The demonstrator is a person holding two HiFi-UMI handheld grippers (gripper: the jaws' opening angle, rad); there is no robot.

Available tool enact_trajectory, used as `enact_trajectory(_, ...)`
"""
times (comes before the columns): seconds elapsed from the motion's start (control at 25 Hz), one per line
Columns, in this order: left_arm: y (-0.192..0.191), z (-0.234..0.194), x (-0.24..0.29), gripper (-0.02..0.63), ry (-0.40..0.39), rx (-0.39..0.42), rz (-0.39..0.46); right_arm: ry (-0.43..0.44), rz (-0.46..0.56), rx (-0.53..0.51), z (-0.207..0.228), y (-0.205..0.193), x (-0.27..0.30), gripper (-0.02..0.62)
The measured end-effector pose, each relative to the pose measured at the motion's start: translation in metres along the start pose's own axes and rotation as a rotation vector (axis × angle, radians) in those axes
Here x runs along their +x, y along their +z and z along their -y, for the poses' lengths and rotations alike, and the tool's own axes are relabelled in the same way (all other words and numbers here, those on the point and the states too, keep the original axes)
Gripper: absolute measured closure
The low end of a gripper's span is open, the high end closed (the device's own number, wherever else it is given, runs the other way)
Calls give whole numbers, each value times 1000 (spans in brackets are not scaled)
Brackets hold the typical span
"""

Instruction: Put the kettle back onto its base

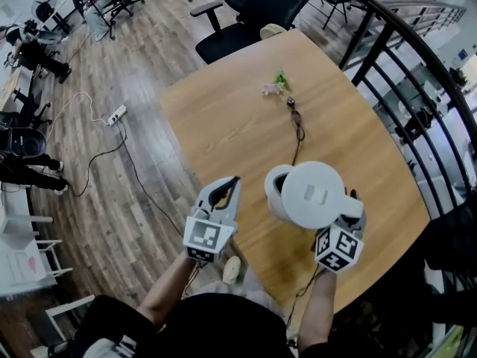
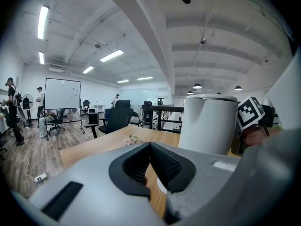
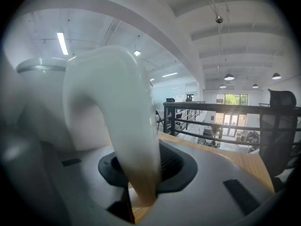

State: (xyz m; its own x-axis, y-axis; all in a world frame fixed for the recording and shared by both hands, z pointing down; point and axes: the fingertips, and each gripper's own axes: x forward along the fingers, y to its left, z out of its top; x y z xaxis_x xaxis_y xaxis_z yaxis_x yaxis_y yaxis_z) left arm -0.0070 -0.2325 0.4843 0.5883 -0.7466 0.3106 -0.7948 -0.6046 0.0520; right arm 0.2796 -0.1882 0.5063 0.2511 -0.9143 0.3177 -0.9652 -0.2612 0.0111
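My right gripper [image 1: 349, 209] is shut on the handle [image 3: 117, 117] of a white kettle [image 1: 313, 194] and holds it above the near part of the wooden table [image 1: 238, 125]. In the right gripper view the handle fills the space between the jaws of the right gripper [image 3: 141, 173], and the kettle's body [image 3: 42, 102] is to its left. A white round base [image 1: 274, 189] shows partly from under the kettle's left side. My left gripper [image 1: 227, 189] is shut with nothing in it, just left of the base. In the left gripper view the kettle [image 2: 209, 121] stands beyond the left gripper [image 2: 150, 145], to the right.
A black cord [image 1: 297, 125] runs across the table from the base towards a small green and pink thing [image 1: 276, 84]. Black office chairs [image 1: 261, 6] stand beyond the far edge. A dark railing [image 1: 417, 73] runs along the right. A power strip [image 1: 117, 114] lies on the floor at left.
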Motion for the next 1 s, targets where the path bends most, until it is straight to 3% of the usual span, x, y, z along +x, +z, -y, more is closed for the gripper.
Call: enact_trajectory(1.0,-52,-27,32,604,69,-52,-86,56,-51,-15,-20,-41,75,503)
